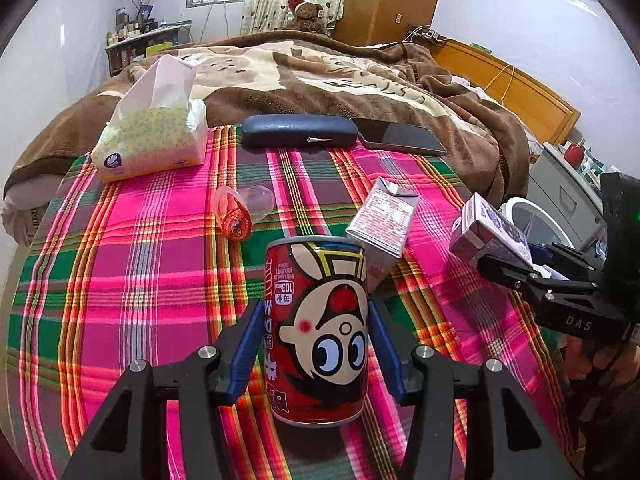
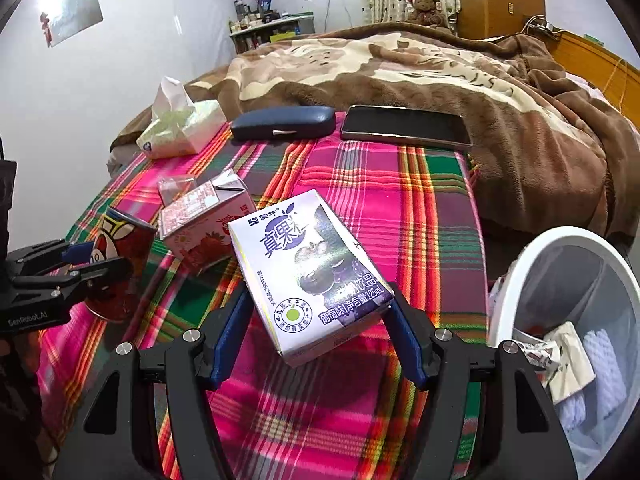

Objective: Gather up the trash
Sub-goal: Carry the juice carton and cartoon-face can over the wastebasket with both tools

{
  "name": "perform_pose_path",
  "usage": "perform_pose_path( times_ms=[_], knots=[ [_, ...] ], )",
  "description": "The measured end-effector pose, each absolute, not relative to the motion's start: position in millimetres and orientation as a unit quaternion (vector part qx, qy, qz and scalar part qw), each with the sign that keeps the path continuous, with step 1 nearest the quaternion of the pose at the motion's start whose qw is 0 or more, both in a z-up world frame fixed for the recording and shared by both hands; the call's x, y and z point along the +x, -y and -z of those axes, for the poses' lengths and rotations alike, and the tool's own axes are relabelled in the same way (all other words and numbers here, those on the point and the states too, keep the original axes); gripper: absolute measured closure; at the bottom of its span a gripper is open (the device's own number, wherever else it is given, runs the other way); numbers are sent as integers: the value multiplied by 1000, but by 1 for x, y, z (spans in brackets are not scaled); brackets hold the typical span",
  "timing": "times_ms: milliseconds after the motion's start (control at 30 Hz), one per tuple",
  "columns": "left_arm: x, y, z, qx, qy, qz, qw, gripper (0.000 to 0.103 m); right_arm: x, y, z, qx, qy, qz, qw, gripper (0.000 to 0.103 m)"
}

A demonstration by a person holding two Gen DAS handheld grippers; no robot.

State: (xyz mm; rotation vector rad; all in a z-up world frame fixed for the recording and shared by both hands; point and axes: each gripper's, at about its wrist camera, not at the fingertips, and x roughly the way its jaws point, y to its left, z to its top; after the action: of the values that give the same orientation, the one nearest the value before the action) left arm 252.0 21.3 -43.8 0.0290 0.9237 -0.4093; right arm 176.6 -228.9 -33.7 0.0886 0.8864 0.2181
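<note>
Your left tool (image 1: pixel 316 344) stands with its blue pads (image 1: pixel 244 354) on either side of the red can (image 1: pixel 316 332), which sits upright on the plaid blanket (image 1: pixel 160 280) of the bed. The right pad shows a slim gap from the can wall; the left pad looks to touch it, so you cannot tell whether the grip has closed.

Your right tool (image 2: pixel 316 324) pinches the purple drink carton (image 2: pixel 310 276) between its two blue pads (image 2: pixel 230 330). The carton is tilted and raised above the blanket, near the right edge of the bed. In the left wrist view the same carton (image 1: pixel 486 232) appears at the right, held in the right tool (image 1: pixel 516 268).

To the right of the bed, beside and below the held carton, stands the white bin (image 2: pixel 532 268) with a clear liner; crumpled wrappers (image 2: pixel 560 356) lie inside it.

Between the can and the held carton lies a strawberry milk carton (image 1: pixel 382 220), on its side, just beyond the can. Left of it and farther off lies a small orange jelly cup (image 1: pixel 234 214) with a clear plastic piece beside it.

Along the far edge of the plaid blanket, from left to right: a yellow tissue pack (image 1: pixel 150 144) with a tissue standing out of it, a dark blue glasses case (image 1: pixel 298 131), and a phone (image 1: pixel 402 137) lying screen up, touching the case's right end. Beyond them spreads a brown blanket (image 1: pixel 320 76), and a teddy bear (image 1: pixel 306 14) sits at the far side of the bed.
</note>
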Motion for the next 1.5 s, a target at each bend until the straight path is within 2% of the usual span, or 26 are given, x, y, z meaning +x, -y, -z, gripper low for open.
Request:
perform_pose_path(
  times_ms=[700,1500],
  knots=[
    [195,30,4,24,-403,239,883,50,132,263,11,76,-391,-77,914,37],
    [177,182,-14,59,-378,351,855,50,90,366,-3,120,-361,48,924,37]
  ],
)
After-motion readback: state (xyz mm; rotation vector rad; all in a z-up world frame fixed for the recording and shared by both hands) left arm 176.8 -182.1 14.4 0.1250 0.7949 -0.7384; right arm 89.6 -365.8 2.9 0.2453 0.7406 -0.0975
